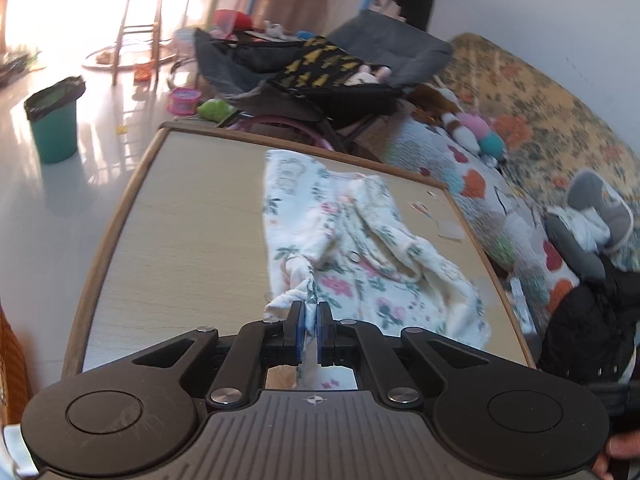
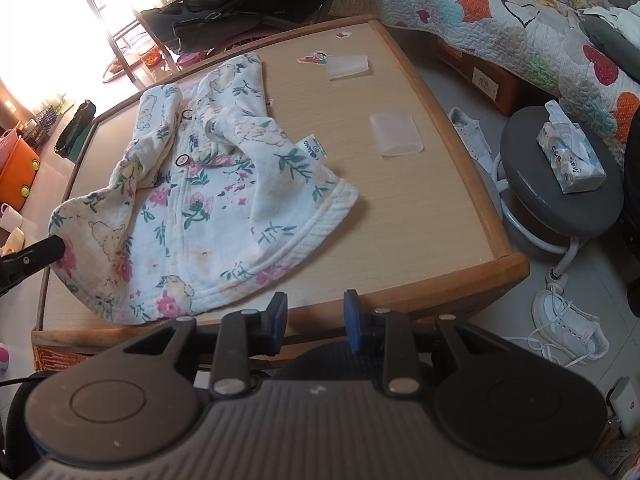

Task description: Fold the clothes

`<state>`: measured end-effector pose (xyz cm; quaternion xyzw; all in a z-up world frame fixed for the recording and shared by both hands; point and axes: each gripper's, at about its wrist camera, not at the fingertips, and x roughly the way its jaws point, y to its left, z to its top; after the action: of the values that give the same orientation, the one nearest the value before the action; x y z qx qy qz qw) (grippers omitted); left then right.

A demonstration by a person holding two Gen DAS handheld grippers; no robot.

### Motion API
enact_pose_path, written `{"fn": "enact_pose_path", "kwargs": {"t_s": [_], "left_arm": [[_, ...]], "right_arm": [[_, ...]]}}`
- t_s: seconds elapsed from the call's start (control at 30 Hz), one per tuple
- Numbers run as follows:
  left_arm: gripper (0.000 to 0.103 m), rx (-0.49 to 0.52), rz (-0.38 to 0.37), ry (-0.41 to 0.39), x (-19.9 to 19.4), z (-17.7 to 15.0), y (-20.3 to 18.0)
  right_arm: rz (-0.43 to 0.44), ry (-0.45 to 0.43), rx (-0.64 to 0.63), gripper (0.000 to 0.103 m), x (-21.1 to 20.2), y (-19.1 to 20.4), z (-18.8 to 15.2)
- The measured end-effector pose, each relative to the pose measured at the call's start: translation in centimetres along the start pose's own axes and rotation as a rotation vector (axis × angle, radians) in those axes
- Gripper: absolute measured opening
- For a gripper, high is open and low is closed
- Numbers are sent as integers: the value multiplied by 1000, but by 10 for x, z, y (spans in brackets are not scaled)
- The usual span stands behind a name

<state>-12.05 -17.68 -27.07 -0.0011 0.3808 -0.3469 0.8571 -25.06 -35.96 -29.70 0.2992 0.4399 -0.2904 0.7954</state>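
Observation:
A small white floral baby garment [image 2: 208,200] with snap buttons lies crumpled on the wooden table [image 2: 420,184]. In the left wrist view the garment [image 1: 360,248] stretches away from me. My left gripper [image 1: 308,312] is shut on a bunched corner of it at the near hem, lifting it slightly. That gripper shows as a black finger [image 2: 40,252] at the garment's left corner in the right wrist view. My right gripper [image 2: 314,318] is open and empty, held just off the table's near edge, below the garment's hem.
Two translucent plastic pieces [image 2: 396,132] and stickers [image 2: 316,58] lie on the table's right part. A grey stool [image 2: 560,192] with a tissue pack stands right, white shoes [image 2: 568,328] below. A quilted bed [image 2: 520,20] lies behind. A green bin [image 1: 54,120] stands on the floor.

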Motion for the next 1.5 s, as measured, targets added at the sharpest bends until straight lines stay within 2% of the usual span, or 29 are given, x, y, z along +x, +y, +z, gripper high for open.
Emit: {"fn": "enact_pose_path", "kwargs": {"t_s": [0.13, 0.27, 0.63, 0.77, 0.8, 1.0, 1.1, 1.23, 1.33, 1.43, 1.5], "left_arm": [[6, 95, -21, 36, 0, -2, -19], [6, 194, -8, 77, 7, -5, -34], [6, 269, -32, 200, 40, -17, -58], [11, 224, -50, 231, 50, -20, -58], [15, 212, -58, 238, 52, -21, -57], [16, 169, -100, 265, 50, -26, -56], [16, 117, -142, 235, 40, -24, -49], [16, -7, -173, 145, 24, -15, -32], [16, -157, -119, 104, 26, -10, -13], [16, -202, -60, 148, 41, -10, -9], [16, -187, -50, 205, 53, -11, -14]], "right_arm": [[1, 0, 3, 30, 0, 0, 0], [2, -1, 6, 30, 1, 0, 0], [9, -3, 15, 30, 0, -2, 0], [13, -3, 18, 30, 0, -2, 1], [13, -3, 19, 30, 0, -3, 1], [18, -4, 25, 30, 0, -4, 1], [21, -4, 29, 30, 0, -4, 1], [20, -4, 31, 30, 0, -5, 1], [16, -5, 27, 30, 1, -4, 1], [14, -4, 24, 30, 1, -4, 1], [14, -4, 23, 30, 1, -4, 1]]}}
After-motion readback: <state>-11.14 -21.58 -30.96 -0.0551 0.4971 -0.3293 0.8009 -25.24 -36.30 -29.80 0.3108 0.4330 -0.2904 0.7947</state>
